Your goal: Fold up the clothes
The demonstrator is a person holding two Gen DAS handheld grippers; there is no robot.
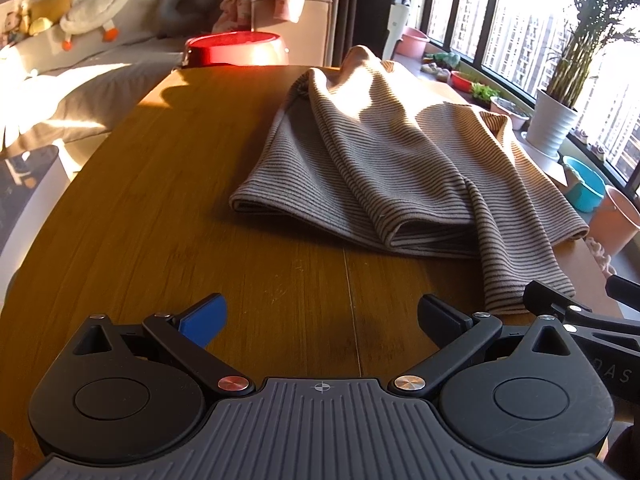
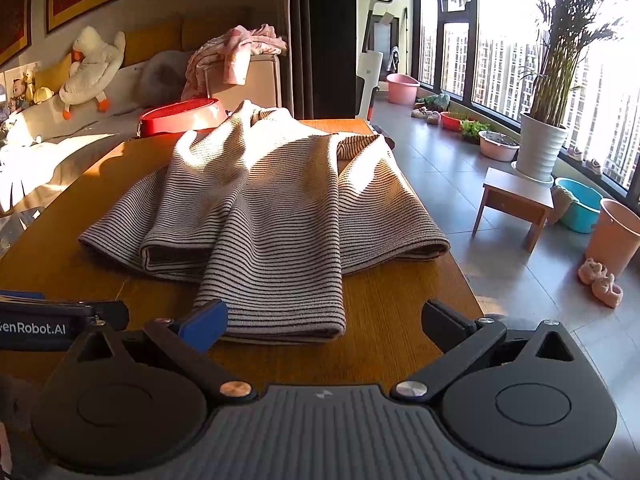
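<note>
"enRobot.AI", first letter cut off, on left tool (image 2: 36, 326) body.

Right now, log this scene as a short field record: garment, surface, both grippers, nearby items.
garment: striped garment, loosely bunched, not yet neatly folded, one sleeve trailing toward the near edge
surface: wooden table, garment on its window-side half
left gripper: open, nothing between the jaws, over bare wood, short of the garment
right gripper: open, the sleeve end lies between the fingers, not gripped
behind table: red basin past the far edge
floor by window: small wooden stool, blue basin
</note>
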